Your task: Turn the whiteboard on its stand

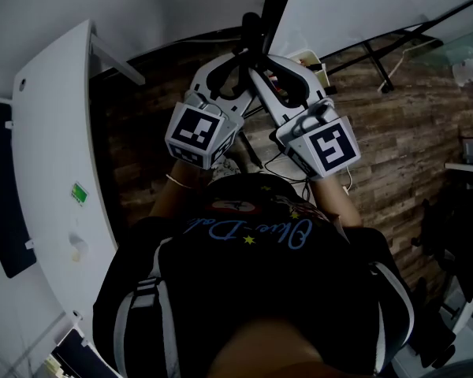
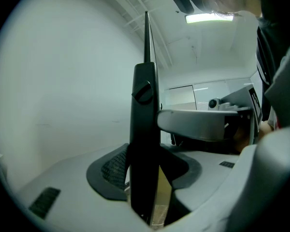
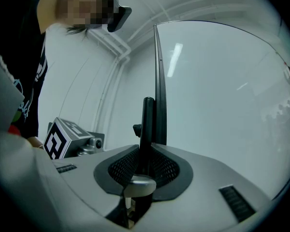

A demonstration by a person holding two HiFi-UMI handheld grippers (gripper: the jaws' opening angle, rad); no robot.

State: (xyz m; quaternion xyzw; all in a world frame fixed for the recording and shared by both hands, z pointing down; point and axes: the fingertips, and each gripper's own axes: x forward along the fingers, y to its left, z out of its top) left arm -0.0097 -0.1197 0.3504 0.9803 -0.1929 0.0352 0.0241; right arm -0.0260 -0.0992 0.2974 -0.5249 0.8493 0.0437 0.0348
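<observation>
The whiteboard (image 1: pixel 363 6) stands edge-on ahead of me, its black frame edge (image 1: pixel 277 2) running up from the stand's black post (image 1: pixel 252 34). Both grippers are raised to that post. In the left gripper view the post (image 2: pixel 144 144) stands between the jaws of my left gripper (image 1: pixel 225 77) (image 2: pixel 150 173), close to the left pad (image 2: pixel 111 170); floor shows through a gap on its right. In the right gripper view the post (image 3: pixel 147 129) rises between the spread pads (image 3: pixel 123 168) of my right gripper (image 1: pixel 288 81) (image 3: pixel 144 170), with the board's edge (image 3: pixel 159 81) behind. Neither pair of jaws presses on it.
A white table (image 1: pixel 55 132) curves along my left. The stand's black legs (image 1: pixel 378 65) spread over the wooden floor (image 1: pixel 394 140) on the right, and a small white box (image 1: pixel 314 63) and cables lie at its foot. The left gripper's marker cube (image 3: pixel 58 139) shows beside the right one.
</observation>
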